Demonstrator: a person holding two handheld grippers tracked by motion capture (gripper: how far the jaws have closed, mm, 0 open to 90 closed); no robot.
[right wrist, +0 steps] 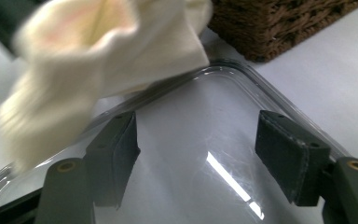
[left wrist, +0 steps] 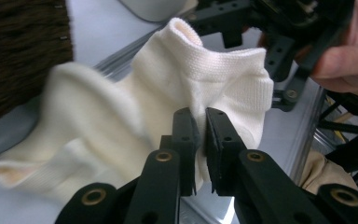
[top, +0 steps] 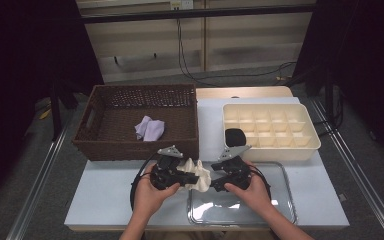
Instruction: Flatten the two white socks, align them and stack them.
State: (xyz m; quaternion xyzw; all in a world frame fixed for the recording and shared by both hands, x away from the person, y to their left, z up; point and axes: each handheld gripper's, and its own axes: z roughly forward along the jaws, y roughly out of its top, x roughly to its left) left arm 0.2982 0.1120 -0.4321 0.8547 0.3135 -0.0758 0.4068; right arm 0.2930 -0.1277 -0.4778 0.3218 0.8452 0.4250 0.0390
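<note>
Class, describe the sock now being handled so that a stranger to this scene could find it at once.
Start at the brown wicker basket; in front of its right corner, the left gripper pinches a cream ankle sock above the clear tray. Unlike the lilac cloth in the basket, it is off-white and ribbed.

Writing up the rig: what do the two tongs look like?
Both the left tongs and right tongs are black, with perforated links, brass-coloured pivot rings, flat dark pads, a grey triangular plate on top and a looping black cable.
</note>
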